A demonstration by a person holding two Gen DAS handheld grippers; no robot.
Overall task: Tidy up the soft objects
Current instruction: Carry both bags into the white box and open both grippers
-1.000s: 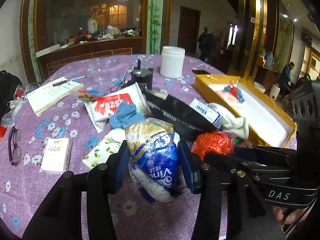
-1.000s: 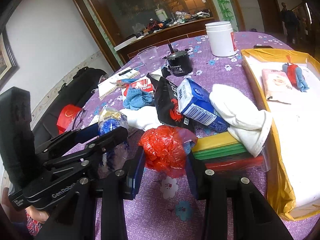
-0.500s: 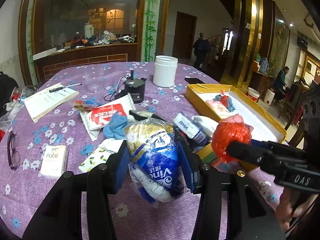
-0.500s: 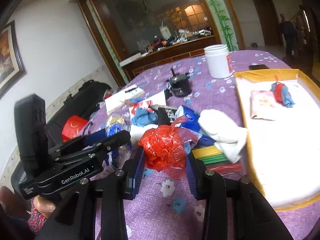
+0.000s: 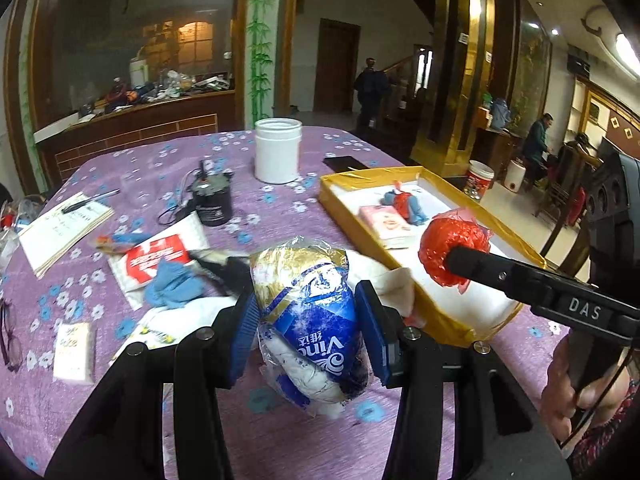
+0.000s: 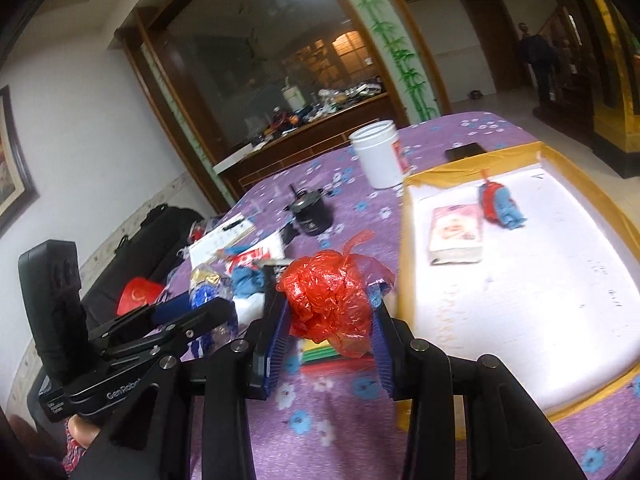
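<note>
My left gripper is shut on a crumpled blue, gold and white tissue pack wrapper, held above the purple flowered tablecloth. My right gripper is shut on a scrunched red plastic bag, lifted beside the near left corner of the yellow-rimmed white tray. In the left wrist view the red bag hangs over the tray's near side. Inside the tray lie a pink tissue pack and a red-and-blue cloth bundle.
On the table behind stand a white jar, a black round device, a notepad with a pen, a red-and-white packet, a blue cloth, a small tissue pack and glasses. People are in the room beyond.
Both grippers rose with their loads. The right one carried the red bag up and right toward the tray; the pile of soft things dropped lower and partly out of sight behind them.
</note>
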